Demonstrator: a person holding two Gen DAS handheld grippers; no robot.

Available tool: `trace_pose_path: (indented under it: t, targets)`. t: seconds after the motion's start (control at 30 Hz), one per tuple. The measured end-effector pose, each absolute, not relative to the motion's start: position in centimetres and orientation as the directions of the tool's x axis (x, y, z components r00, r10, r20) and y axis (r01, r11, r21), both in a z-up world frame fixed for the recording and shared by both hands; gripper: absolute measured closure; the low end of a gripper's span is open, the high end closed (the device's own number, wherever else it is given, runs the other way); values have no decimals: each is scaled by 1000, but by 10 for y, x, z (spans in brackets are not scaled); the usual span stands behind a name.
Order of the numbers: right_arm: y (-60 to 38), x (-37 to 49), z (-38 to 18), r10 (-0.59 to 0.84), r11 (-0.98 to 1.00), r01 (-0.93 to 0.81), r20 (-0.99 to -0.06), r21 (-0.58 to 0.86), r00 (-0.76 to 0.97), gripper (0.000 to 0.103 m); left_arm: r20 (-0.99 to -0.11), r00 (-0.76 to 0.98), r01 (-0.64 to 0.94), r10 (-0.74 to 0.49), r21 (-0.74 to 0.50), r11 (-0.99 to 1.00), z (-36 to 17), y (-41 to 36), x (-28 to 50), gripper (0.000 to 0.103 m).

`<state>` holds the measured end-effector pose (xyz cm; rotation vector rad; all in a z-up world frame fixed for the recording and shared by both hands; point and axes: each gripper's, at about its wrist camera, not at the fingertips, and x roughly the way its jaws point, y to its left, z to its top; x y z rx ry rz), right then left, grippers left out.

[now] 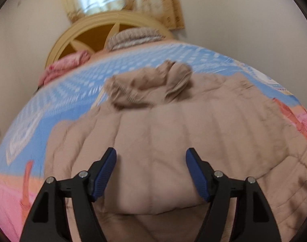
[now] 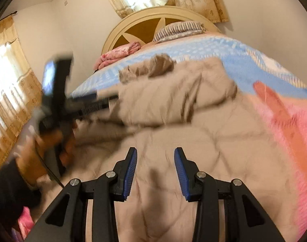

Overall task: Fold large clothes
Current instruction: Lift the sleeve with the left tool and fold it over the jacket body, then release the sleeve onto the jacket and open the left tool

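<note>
A large beige quilted hooded jacket (image 1: 163, 133) lies spread on the bed, hood (image 1: 149, 86) bunched at the far end. My left gripper (image 1: 151, 157) is open and empty just above its lower back. In the right wrist view the jacket (image 2: 173, 125) has one sleeve (image 2: 183, 92) folded across the body. My right gripper (image 2: 155, 157) is open and empty above the lower part. The left gripper's body (image 2: 72, 100), held in a hand, shows blurred at the left there.
The bed has a blue and pink patterned cover (image 1: 72, 92). A rounded cream headboard (image 2: 145, 20) stands at the far end with a striped pillow (image 2: 179, 30) and a pink folded blanket (image 2: 117, 54). Curtained windows (image 2: 8, 92) are on the left wall and behind the bed.
</note>
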<state>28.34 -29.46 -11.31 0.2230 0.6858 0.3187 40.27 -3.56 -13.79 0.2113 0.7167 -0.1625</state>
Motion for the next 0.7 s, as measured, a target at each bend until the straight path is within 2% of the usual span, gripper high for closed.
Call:
trace_pose_path:
  t: [0.1, 0.17, 0.37, 0.7]
  targets:
    - [-277, 312, -81, 333, 942, -240, -578, 234, 745, 64, -671, 736, 211, -85, 109, 971, -145, -34, 404, 29]
    - [-267, 337, -79, 319, 948, -241, -591, 210, 741, 64, -667, 741, 210, -84, 111, 971, -147, -36, 402, 29]
    - [-255, 410, -147, 232, 973, -163, -720, 165, 655, 68, -672, 733, 213, -105, 80, 974, -152, -28, 403, 29]
    - [-256, 412, -176, 234, 972, -160, -721, 171, 653, 68, -665, 738, 232, -114, 92, 968, -136, -18, 402, 29]
